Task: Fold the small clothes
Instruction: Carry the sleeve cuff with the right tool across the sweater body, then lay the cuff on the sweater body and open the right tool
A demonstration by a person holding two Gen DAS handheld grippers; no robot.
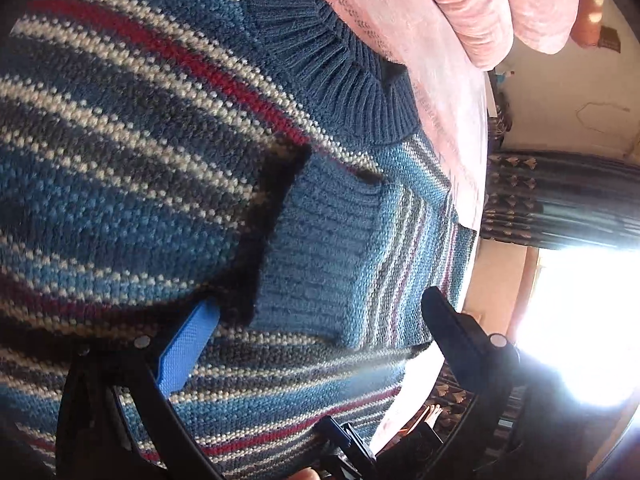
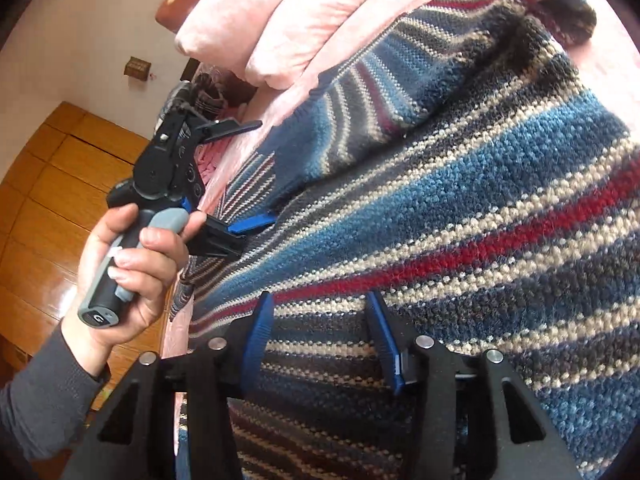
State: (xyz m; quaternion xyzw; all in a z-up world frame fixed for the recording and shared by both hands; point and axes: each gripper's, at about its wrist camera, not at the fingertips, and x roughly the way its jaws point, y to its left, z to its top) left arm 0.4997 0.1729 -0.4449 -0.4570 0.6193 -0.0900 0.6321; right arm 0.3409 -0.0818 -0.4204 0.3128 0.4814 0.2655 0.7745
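1. The right gripper (image 2: pixel 320 332) has its blue fingers spread apart, and both rest on the striped sweater (image 2: pixel 460 208).
2. The sweater lies on a pink bed cover (image 1: pixel 452 120), near its edge.
3. The left gripper (image 1: pixel 320 312) is wide apart too; its blue finger (image 1: pixel 188 344) goes under a fold of the sweater.
4. Only the right wrist view shows a hand (image 2: pixel 132 264) holding this left gripper, and the wooden floor (image 2: pixel 52 184).
5. Only the left wrist view shows a bright window (image 1: pixel 580 320) and a dark curtain (image 1: pixel 560 196).
6. Pink pillows (image 2: pixel 288 12) lie at the far edge.
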